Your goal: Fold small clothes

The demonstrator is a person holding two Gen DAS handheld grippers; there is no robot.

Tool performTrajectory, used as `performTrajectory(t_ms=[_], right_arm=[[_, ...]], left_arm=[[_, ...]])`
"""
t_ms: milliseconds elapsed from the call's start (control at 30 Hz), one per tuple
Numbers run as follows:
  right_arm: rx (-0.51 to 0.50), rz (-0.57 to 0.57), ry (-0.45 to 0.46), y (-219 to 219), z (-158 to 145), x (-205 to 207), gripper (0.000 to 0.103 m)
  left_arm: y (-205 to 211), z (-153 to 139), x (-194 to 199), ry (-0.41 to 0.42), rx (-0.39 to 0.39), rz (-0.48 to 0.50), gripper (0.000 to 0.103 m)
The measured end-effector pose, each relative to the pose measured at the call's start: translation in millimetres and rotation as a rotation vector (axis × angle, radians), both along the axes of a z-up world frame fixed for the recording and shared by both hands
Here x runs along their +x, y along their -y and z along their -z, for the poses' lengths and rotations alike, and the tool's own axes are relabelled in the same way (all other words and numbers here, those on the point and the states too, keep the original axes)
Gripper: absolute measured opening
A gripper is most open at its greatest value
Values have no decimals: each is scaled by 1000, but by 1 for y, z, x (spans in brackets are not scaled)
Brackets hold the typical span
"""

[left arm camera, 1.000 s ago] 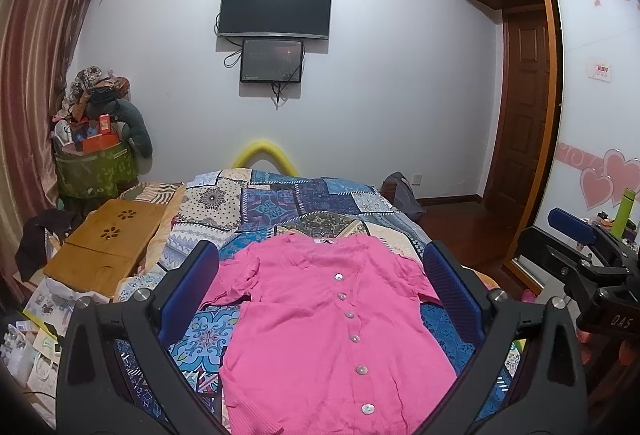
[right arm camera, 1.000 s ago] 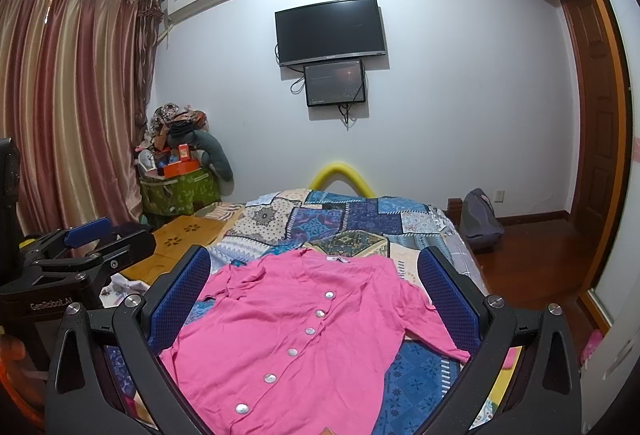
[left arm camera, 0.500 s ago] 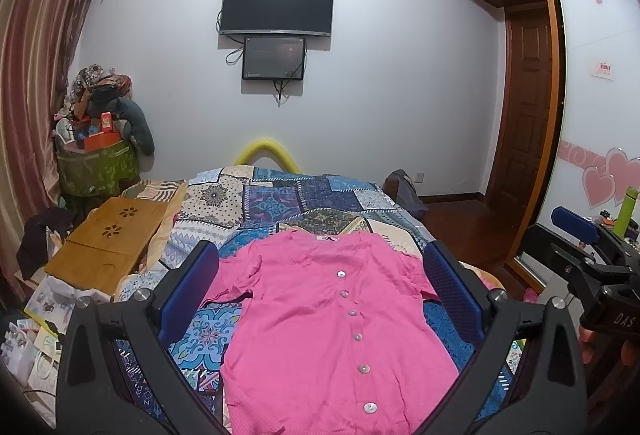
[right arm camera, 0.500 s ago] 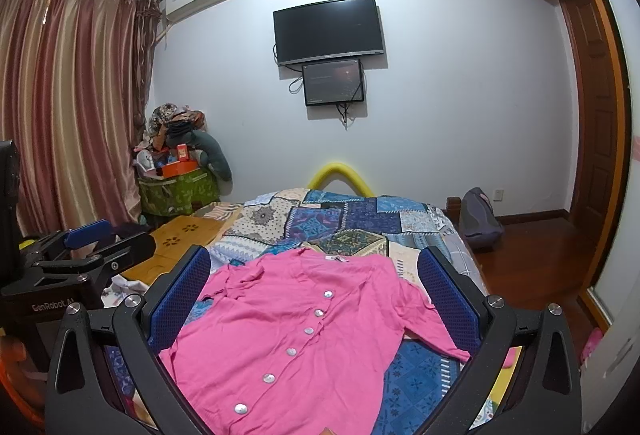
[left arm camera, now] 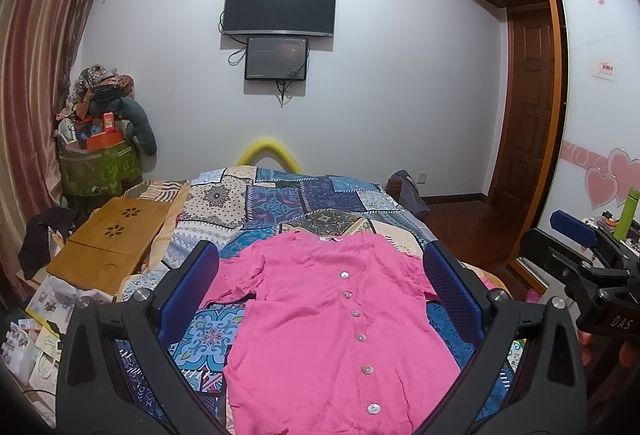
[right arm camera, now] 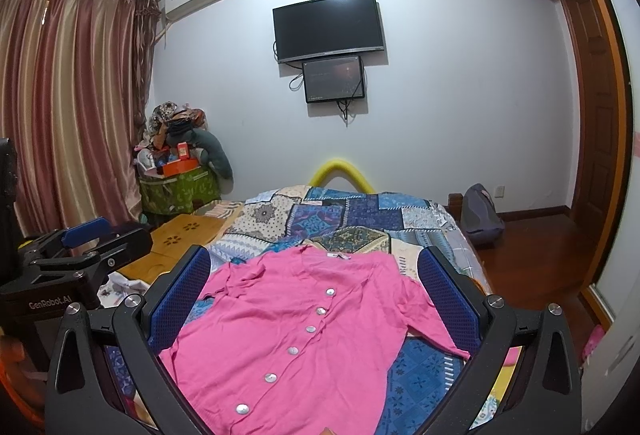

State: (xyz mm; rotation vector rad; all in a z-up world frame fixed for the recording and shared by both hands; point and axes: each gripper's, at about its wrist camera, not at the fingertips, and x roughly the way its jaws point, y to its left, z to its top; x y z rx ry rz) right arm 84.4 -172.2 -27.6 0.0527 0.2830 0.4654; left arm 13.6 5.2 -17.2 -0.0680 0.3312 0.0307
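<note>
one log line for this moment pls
phase: pre-grasp | left tool: open, empty | right tool: open, empty | pink cardigan: flat, unfolded on quilt

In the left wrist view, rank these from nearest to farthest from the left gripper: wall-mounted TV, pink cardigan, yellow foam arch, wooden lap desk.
1. Pink cardigan: spread flat on the quilt, between the open left gripper's fingers.
2. Wooden lap desk: left, at the bed's edge.
3. Yellow foam arch: beyond the bed's far end.
4. Wall-mounted TV: high on the far wall.

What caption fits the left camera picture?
Pink buttoned top lies flat on the patchwork bed, framed by the open left gripper.
</note>
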Motion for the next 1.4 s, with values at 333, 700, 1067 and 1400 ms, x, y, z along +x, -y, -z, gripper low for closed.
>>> performTrajectory(t_ms=[333, 700, 1067, 1400], right_arm=[[-2, -1, -3, 0, 2, 2, 103], [-21, 15, -29, -6, 11, 16, 103], [-49, -6, -102, -21, 31, 74, 103], [-133, -88, -149, -55, 48, 139, 99]], left_arm=[[0, -1, 1, 4, 1, -3, 103], [-14, 7, 19, -26, -7, -32, 103], [-87, 53, 94, -207, -6, -133, 103], [-184, 118, 198, -489, -54, -274, 103]])
